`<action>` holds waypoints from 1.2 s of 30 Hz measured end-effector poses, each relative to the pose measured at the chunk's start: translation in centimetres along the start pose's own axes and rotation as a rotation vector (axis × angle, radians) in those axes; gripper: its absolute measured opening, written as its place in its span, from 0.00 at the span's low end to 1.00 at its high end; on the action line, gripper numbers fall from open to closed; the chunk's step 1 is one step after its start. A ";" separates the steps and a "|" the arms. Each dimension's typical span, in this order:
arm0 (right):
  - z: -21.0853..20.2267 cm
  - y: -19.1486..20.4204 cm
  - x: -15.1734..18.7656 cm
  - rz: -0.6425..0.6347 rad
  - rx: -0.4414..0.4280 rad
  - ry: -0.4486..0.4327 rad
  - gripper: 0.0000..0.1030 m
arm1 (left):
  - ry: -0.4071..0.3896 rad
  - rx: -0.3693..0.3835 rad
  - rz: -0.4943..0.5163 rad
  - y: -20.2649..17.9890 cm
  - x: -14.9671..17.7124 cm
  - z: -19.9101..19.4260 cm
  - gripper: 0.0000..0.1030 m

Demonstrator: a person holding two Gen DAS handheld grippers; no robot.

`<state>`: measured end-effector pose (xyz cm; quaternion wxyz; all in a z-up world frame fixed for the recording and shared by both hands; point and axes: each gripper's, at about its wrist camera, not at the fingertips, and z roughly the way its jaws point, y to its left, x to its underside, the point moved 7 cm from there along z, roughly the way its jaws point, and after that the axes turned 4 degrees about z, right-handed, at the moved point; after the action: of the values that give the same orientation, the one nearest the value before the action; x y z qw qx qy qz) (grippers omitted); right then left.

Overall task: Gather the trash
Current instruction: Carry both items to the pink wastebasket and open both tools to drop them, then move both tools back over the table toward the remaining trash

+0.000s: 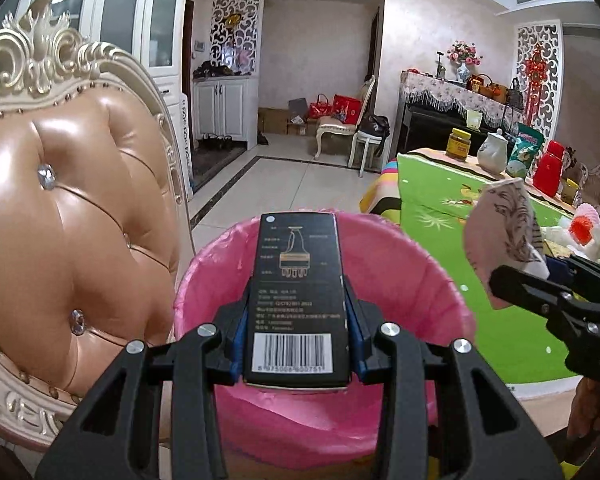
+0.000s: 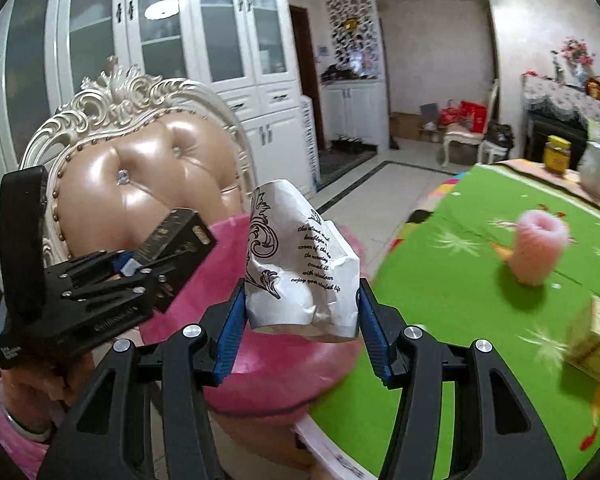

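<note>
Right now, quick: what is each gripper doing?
Left gripper: closed on the black box, above the pink-lined bin.
Right gripper: closed on the crumpled white paper pack.

Blk box [image 1: 298,300], pink bin liner [image 1: 400,280], white/blk-print bag [image 2: 300,272], green tablecloth [image 1: 432,200].

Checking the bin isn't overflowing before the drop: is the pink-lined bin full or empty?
Not full: the pink liner's inner walls show bare well below the rim. The black box in the left gripper hides the bottom.
</note>
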<state>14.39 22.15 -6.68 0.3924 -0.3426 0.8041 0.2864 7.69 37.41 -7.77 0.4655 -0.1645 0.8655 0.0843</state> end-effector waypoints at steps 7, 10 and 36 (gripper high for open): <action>3.3 1.6 0.8 -0.034 -0.017 0.053 0.50 | 0.016 0.010 -0.021 1.1 0.4 1.6 0.38; 4.0 1.8 1.1 -0.034 -0.023 0.063 0.51 | 0.017 0.003 -0.010 1.1 0.5 1.8 0.38; -8.5 -9.0 4.1 0.148 0.189 -0.049 0.82 | -0.157 -0.007 0.096 -9.1 -0.5 -5.0 0.96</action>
<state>15.83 9.20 -7.33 0.4203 -0.2364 0.8409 0.2457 7.37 27.59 -4.54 0.5268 -0.1172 0.8329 0.1223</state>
